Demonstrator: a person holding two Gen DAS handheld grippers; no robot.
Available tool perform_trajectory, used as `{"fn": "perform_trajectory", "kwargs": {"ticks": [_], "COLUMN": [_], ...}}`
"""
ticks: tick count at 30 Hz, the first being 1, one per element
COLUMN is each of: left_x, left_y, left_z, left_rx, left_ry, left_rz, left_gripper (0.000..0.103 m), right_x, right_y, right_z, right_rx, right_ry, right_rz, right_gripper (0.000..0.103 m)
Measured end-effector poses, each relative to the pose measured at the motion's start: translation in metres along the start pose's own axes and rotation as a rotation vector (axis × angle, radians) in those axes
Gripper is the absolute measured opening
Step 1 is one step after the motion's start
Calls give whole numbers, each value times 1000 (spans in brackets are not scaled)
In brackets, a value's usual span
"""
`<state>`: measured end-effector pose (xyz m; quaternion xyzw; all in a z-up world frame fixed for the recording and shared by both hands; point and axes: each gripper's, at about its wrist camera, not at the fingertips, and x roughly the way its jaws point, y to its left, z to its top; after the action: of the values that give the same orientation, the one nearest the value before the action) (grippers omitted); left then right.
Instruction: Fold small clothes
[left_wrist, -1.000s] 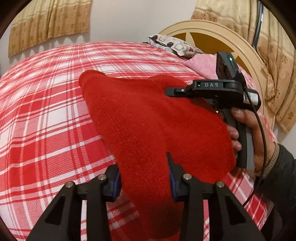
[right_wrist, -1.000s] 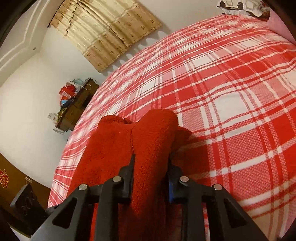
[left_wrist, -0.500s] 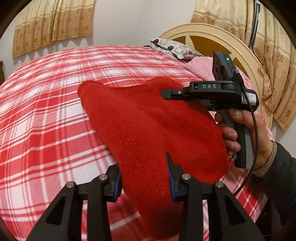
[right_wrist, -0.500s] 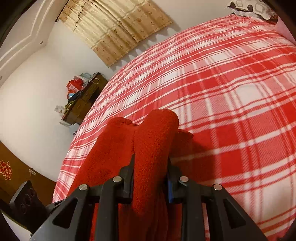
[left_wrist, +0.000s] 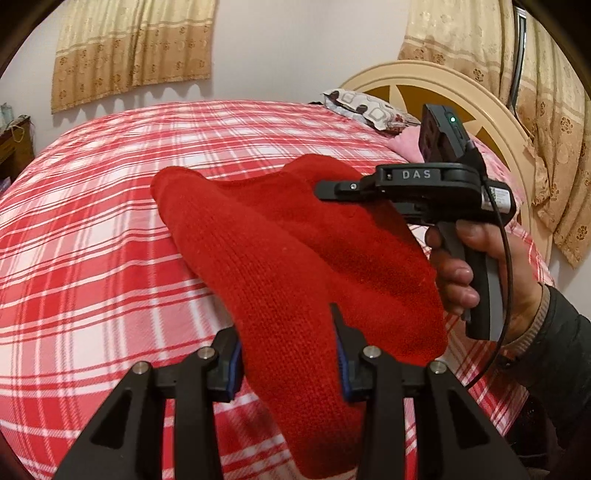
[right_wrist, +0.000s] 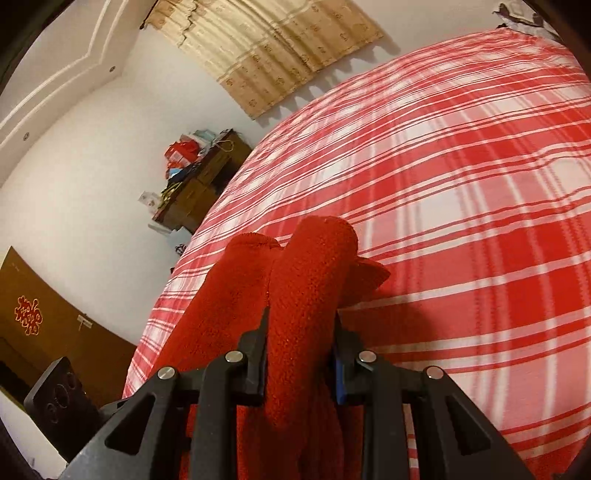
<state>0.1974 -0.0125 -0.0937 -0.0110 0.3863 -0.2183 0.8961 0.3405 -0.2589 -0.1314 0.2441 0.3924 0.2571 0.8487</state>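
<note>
1. Red knit garment (left_wrist: 295, 258): a soft, ribbed woollen piece, thick and fuzzy, held up off the red-and-white plaid bedspread (left_wrist: 92, 240) between the two tools.
2. At the left gripper (left_wrist: 288, 354), the jaws stand partly apart with a bunched fold of the knit pinched between the blue-edged pads; a loose end hangs down below them.
3. From those jaws the cloth runs forward and up-left to a rounded corner, then spreads rightward as a broad sheet towards the other tool, so its long axis lies diagonally, away from the left jaws.
4. At the right gripper (right_wrist: 299, 350), the jaws are narrowly apart and clamped on a thick roll of the same knit; two rounded lobes stick out ahead of the fingertips, pointing away over the bed.
5. In the left wrist view the right gripper (left_wrist: 332, 186) is a black pistol-shaped tool marked DAS, gripped by a hand (left_wrist: 476, 266) in a dark sleeve.
6. Compared with a second ago, both tools have shifted across the bed with the garment still gripped; more of the wall and the curtain (left_wrist: 133, 48) now shows above the bedspread.
7. Beyond the right jaws, a cream rounded headboard (left_wrist: 491, 107) rises behind a patterned pillow (left_wrist: 365, 109).
</note>
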Motion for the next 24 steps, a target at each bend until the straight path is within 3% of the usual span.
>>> {"fn": "perform_trajectory", "kwargs": {"ticks": [24], "left_x": [-60], "left_y": [60], "left_z": [-40], "left_rx": [-103], "left_ry": [-62], "left_rz": [135], "left_gripper": [40], "right_x": [74], "right_y": [83], "right_z": [-20], "right_rx": [-62], "right_ry": [90], "right_rz": [149], "right_gripper": [26]}}
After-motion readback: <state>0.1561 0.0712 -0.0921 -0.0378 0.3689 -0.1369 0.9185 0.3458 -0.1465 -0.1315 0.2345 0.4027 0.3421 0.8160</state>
